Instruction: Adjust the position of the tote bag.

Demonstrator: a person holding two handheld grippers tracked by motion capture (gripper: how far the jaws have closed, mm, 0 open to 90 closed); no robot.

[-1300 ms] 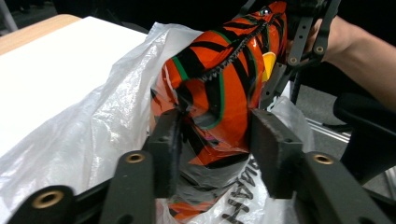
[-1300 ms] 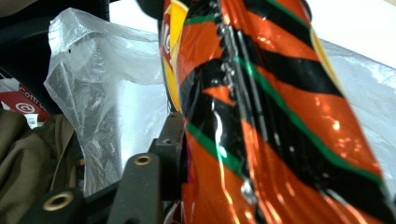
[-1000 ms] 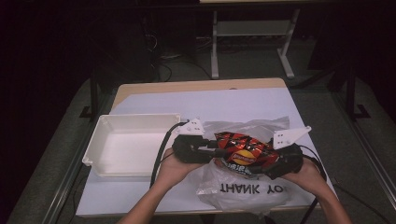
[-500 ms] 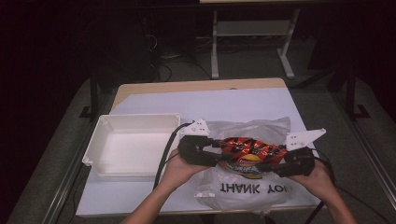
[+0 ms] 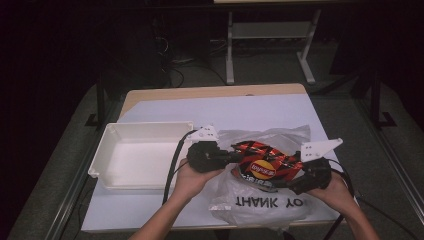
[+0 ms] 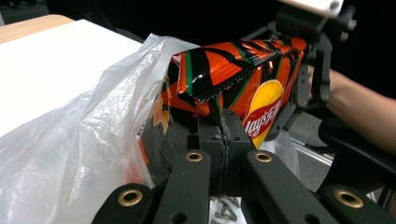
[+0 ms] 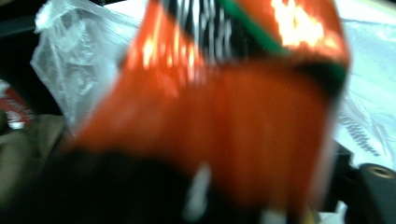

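Note:
An orange and black chip bag (image 5: pixel 262 162) lies level over the mouth of a clear plastic bag (image 5: pixel 260 205) printed with "THANK YOU". My left gripper (image 5: pixel 235 157) has just closed and is shut on the bag's crimped left edge; the left gripper view shows its jaws (image 6: pixel 219 133) pinched together on that seam. My right gripper (image 5: pixel 296 182) is at the bag's right end. Its jaws have just been opening. The blurred chip bag (image 7: pixel 224 116) hides them in the right gripper view, so whether they press on it is unclear.
A white rectangular tray (image 5: pixel 107 165) stands hollow side up at the left of the white sheet (image 5: pixel 225 107) that covers the table. Black cables trail from both grippers toward the near edge. Beyond the table are a dark floor and a metal stand.
Both hands have spread slightly and the chip bag has turned level and been stretched between the grippers. The right gripper has shifted a little to the right.

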